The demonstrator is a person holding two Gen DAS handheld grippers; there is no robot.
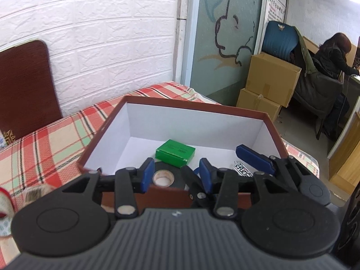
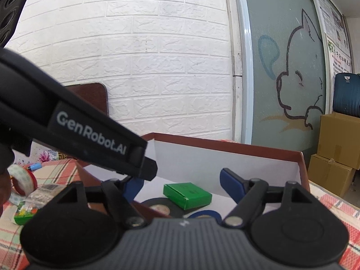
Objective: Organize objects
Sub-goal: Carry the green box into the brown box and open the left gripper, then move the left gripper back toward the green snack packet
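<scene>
Green box (image 1: 175, 151) and black tape roll (image 1: 163, 175) already lie in the brown box (image 1: 195, 108); clear tape (image 2: 21, 178) waits outside on the cloth. Left gripper (image 1: 176, 175) and right gripper (image 2: 182, 185) hang open, empty.

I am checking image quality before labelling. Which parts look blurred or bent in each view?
Left wrist view: the brick wall lines curve from fisheye; the green box in the open box is fairly sharp. Right wrist view: the left gripper crosses close and soft, its logo slightly blurred; the door frame bows.
</scene>
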